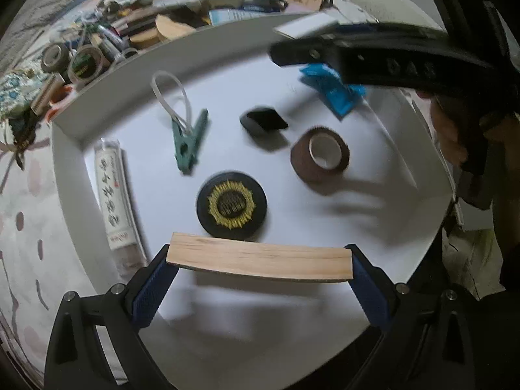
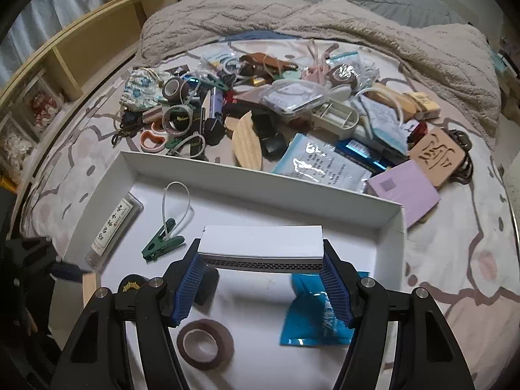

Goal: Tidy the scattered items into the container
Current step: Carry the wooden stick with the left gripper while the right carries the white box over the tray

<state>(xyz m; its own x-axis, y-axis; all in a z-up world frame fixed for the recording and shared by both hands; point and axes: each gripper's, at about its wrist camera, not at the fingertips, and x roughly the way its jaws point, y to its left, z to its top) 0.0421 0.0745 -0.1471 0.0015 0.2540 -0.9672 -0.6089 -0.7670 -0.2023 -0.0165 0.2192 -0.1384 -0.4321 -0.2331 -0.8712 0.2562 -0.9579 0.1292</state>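
My left gripper [image 1: 259, 260] is shut on a flat wooden block [image 1: 260, 258] and holds it over the white tray [image 1: 107, 97]. My right gripper [image 2: 261, 253] is shut on a white box with a meshed edge [image 2: 261, 243], also over the tray [image 2: 266, 175]; it shows blurred in the left wrist view [image 1: 357, 52]. In the tray lie a brown tape roll [image 1: 320, 156], a black round badge with gold emblem [image 1: 231, 204], a green clothespin with white loop [image 1: 190, 143], a black pouch [image 1: 263, 122], a blue packet [image 2: 312, 312] and a clear labelled case [image 1: 113, 195].
A pile of scattered items [image 2: 276, 110] lies on the bed beyond the tray: tape rolls, a wooden leaf shape [image 2: 247, 139], a purple pad [image 2: 403, 191], a wooden carved tile [image 2: 438, 156], plastic bags. A rumpled blanket [image 2: 325, 16] lies behind. A wooden shelf [image 2: 65, 52] stands at left.
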